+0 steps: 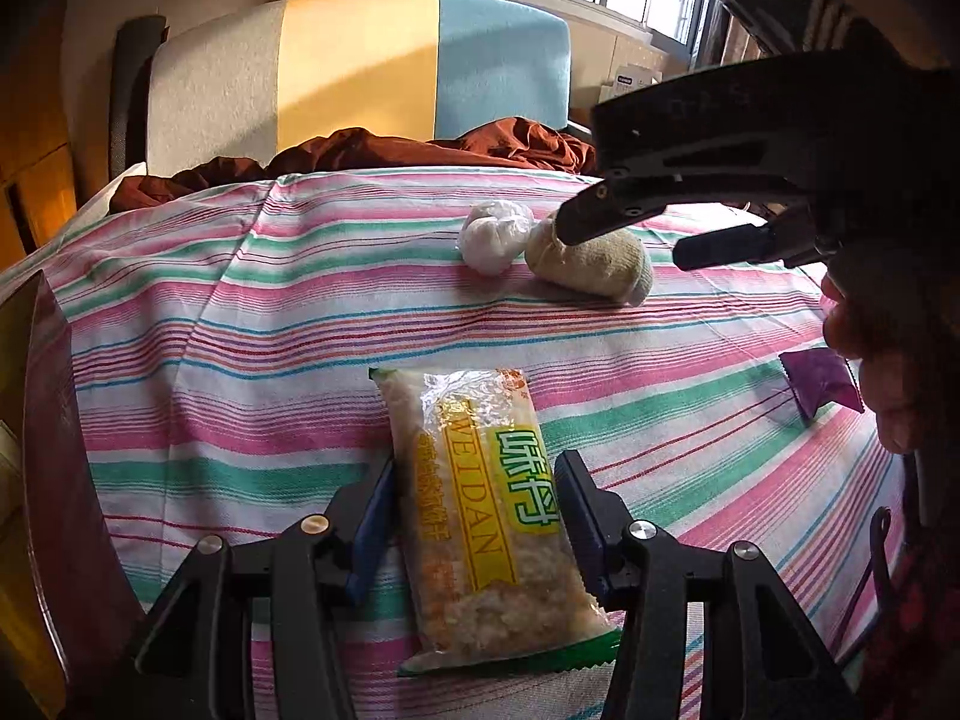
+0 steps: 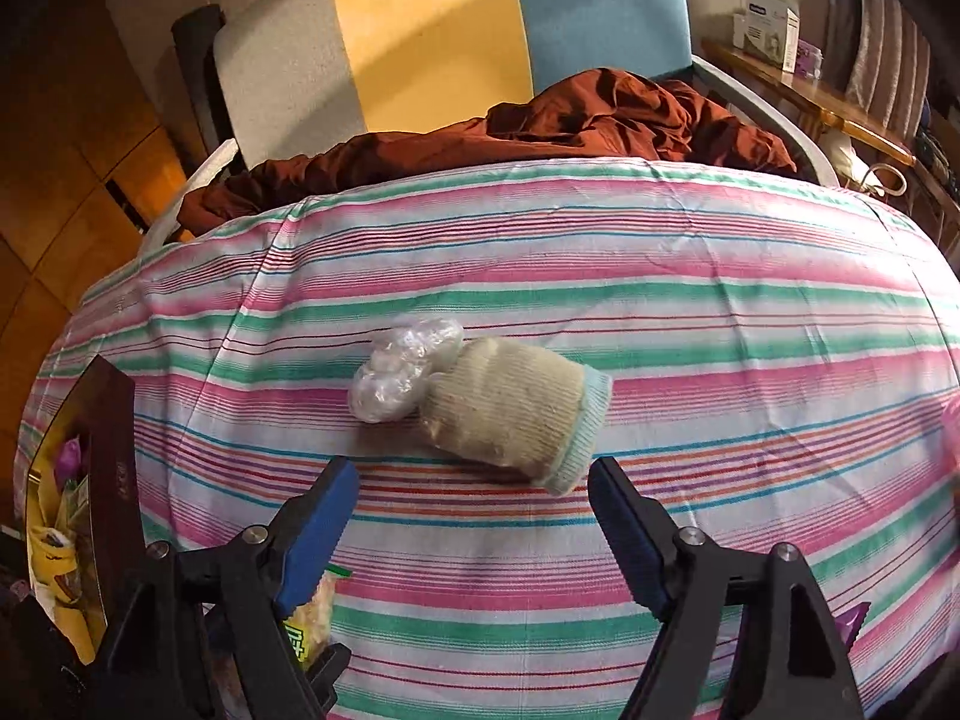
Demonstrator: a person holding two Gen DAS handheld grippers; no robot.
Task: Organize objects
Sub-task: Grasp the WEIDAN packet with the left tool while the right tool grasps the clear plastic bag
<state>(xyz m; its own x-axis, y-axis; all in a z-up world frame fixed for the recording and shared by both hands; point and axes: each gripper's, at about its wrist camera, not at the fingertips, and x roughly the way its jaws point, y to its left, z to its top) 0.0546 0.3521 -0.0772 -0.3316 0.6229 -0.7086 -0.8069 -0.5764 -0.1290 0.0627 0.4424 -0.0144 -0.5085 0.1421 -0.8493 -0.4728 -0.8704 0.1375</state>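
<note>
Both grippers hang over the striped bench, jaws apart. Left gripper straddles the snack packet. Right gripper faces the rolled sock.

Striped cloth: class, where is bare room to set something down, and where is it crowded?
The striped cloth lies bare right of the rolled sock and behind it toward the brown fabric. Crowded: the plastic-wrapped bundle touches the sock, and the snack packet lies between the left tongs.
</note>
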